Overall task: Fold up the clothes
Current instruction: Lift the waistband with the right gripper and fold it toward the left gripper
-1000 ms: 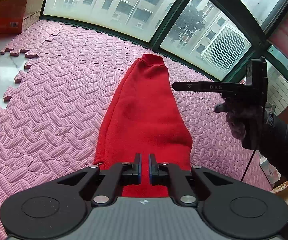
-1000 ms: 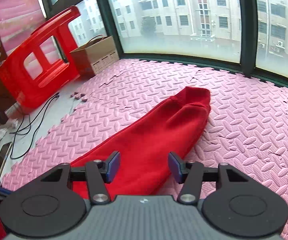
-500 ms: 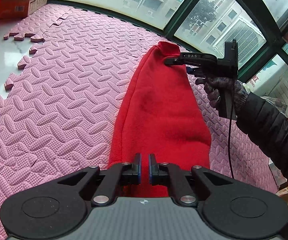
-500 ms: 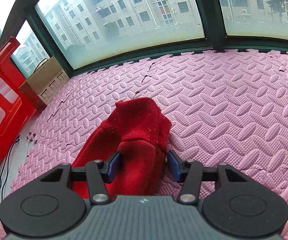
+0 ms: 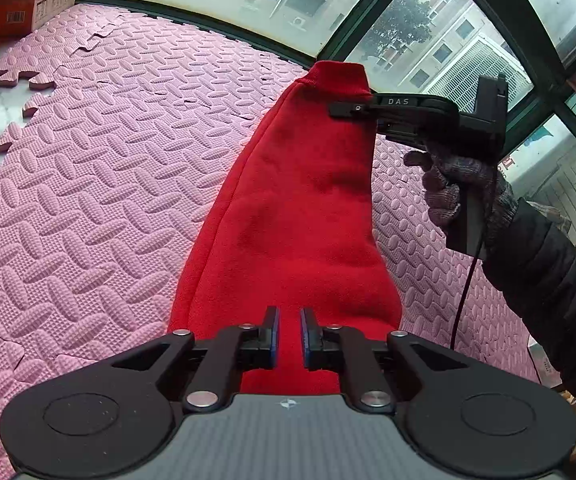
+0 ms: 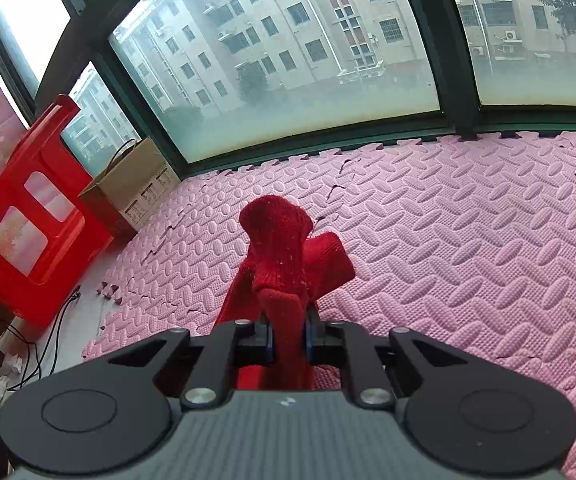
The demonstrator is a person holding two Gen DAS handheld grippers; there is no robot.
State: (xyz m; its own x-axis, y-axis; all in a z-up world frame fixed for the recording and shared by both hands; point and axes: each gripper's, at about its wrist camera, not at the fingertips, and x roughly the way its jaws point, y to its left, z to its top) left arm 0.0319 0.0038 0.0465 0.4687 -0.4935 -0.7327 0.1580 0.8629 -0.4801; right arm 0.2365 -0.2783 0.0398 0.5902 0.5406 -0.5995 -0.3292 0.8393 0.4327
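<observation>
One red garment (image 5: 296, 216) stretched over the pink foam mat (image 5: 87, 208); your right gripper (image 6: 290, 340) has just been closing and now pinches its ribbed cuff, while your left gripper (image 5: 288, 332), opened slightly, clamps the near end.

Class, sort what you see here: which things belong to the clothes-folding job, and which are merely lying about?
Job: red garment; left gripper; right gripper; pink foam mat.

Lying about: cardboard box; red plastic stool; black cables.
</observation>
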